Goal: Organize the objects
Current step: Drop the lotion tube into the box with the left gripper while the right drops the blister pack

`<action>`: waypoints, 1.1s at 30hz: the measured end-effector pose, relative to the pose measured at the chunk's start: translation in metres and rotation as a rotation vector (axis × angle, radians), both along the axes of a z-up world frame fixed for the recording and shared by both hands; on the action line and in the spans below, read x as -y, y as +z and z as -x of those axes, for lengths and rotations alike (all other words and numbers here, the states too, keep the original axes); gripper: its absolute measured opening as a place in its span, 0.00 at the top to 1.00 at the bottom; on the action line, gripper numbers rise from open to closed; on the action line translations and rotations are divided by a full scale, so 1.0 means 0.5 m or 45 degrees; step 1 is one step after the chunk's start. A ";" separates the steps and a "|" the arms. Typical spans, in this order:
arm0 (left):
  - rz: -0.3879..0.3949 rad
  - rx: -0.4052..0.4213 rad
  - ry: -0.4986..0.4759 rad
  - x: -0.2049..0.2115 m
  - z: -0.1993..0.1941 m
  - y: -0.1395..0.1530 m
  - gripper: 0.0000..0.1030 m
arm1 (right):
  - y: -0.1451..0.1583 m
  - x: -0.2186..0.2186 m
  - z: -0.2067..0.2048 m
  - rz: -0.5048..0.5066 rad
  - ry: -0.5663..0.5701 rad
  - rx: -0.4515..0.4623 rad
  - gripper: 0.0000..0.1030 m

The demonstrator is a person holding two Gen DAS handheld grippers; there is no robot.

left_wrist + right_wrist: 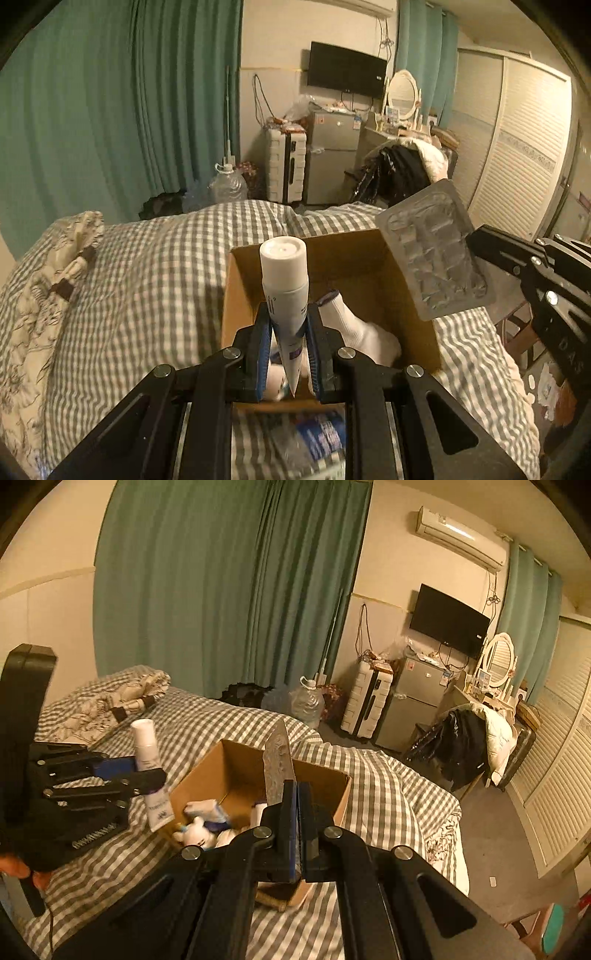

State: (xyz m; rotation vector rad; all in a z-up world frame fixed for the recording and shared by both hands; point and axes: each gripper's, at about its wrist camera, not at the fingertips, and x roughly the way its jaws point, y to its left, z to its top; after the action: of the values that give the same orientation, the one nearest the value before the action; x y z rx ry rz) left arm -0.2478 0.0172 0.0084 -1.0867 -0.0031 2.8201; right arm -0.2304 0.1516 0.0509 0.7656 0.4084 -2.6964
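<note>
My left gripper is shut on a white tube with its cap up, held above the near edge of an open cardboard box on the bed. The tube also shows in the right wrist view. My right gripper is shut on a silver blister pack, held edge-on over the box. In the left wrist view the pack hangs over the box's right side. Inside the box lie a white sock and other small white items.
The box sits on a grey checked duvet. A patterned pillow lies at the bed's left. A blue-labelled packet lies under my left gripper. Beyond the bed stand a water jug, suitcase, fridge and a chair with clothes.
</note>
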 end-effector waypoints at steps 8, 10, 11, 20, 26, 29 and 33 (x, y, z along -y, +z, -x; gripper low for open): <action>0.021 0.079 -0.005 -0.010 0.085 -0.105 0.83 | -0.104 0.023 0.115 0.002 -0.014 0.117 1.00; 0.019 0.087 -0.006 -0.008 0.091 -0.124 0.83 | -0.128 0.025 0.128 0.007 -0.014 0.144 1.00; 0.009 0.094 -0.010 -0.004 0.094 -0.132 0.83 | -0.138 0.026 0.130 0.005 -0.014 0.148 1.00; 0.075 0.091 0.013 -0.003 0.062 -0.116 0.39 | -0.125 -0.002 0.115 0.050 -0.049 0.130 0.73; -0.012 0.035 0.055 0.023 -0.010 -0.036 0.24 | -0.040 -0.026 0.047 0.045 -0.051 0.029 0.46; -0.046 -0.011 0.085 0.039 -0.056 0.007 0.12 | 0.008 -0.040 -0.004 0.040 -0.059 -0.034 0.30; -0.068 -0.062 0.101 0.055 -0.118 0.052 0.05 | 0.055 -0.052 -0.064 0.039 -0.069 -0.065 0.18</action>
State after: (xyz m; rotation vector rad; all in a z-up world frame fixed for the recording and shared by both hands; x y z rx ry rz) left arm -0.1890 -0.0103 0.0343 -1.0283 -0.1192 2.8974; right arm -0.1985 0.1777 0.0782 0.7110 0.3627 -2.7707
